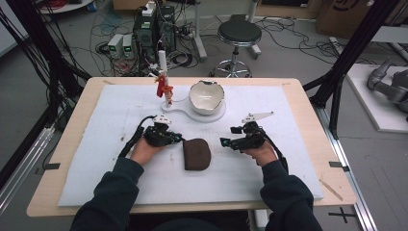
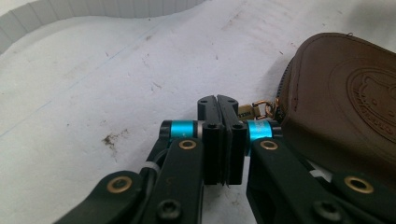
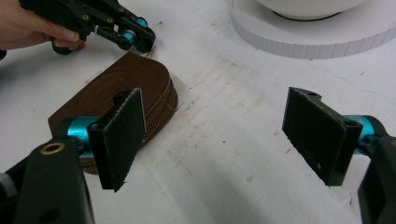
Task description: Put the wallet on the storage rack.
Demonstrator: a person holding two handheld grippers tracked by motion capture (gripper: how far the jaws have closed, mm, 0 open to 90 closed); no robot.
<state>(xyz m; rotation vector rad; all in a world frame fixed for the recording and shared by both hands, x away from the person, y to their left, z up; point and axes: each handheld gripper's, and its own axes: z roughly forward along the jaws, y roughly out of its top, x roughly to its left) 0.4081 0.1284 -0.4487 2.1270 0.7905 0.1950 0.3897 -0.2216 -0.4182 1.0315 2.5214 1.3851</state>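
Note:
A brown leather zip pouch (image 1: 197, 154) lies flat on the white mat between my two grippers. My left gripper (image 1: 179, 140) is at the pouch's upper left corner with its jaws pressed together. In the left gripper view its tips (image 2: 218, 101) sit just left of the brass zipper pull (image 2: 260, 108), which rests against the outer side of the right jaw; nothing shows between the jaws. My right gripper (image 1: 226, 143) hovers right of the pouch, wide open (image 3: 217, 100) and empty. The pouch (image 3: 126, 84) lies behind its left pad (image 3: 122, 135).
A white bowl (image 1: 207, 96) with a chipped rim sits on a round white base (image 1: 211, 115) at the back centre. A small red and orange figure (image 1: 164, 87) on a white post stands to its left. The white mat (image 1: 288, 163) covers most of the wooden table (image 1: 77, 144).

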